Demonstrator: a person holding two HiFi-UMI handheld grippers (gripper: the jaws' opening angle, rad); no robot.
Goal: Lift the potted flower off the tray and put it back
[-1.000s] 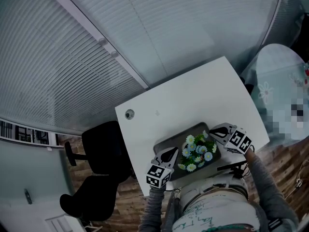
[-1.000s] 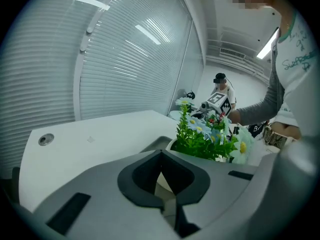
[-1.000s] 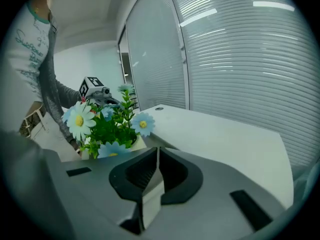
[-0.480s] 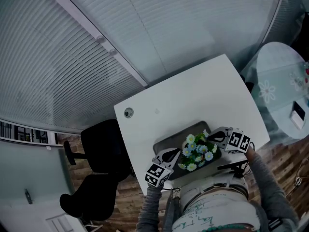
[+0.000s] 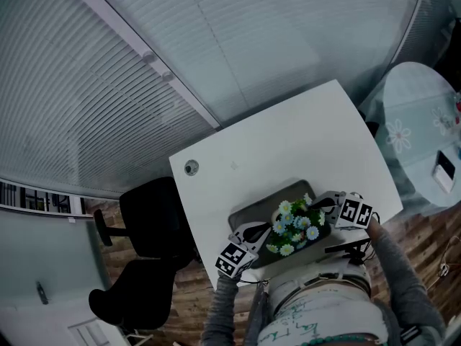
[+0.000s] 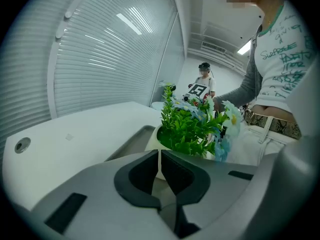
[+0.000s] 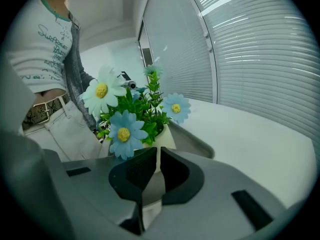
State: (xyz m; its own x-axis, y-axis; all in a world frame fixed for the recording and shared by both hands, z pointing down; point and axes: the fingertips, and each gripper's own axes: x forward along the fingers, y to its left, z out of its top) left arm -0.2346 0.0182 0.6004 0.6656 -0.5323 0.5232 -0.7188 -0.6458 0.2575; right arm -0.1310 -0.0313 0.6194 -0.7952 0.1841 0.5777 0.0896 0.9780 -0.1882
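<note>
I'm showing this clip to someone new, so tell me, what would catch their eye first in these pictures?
The bunch of blue and white daisies in a cream pot stands out, sitting on a dark grey rectangular tray near the person's edge of the white table. The left gripper and right gripper flank the pot, both with jaws shut.

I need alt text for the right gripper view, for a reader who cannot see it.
The right gripper, jaws shut, points at the cream pot of a potted flower with blue and white daisies, standing in a grey tray on a white table. A person in a printed white shirt is at left; window blinds fill the right.
</note>
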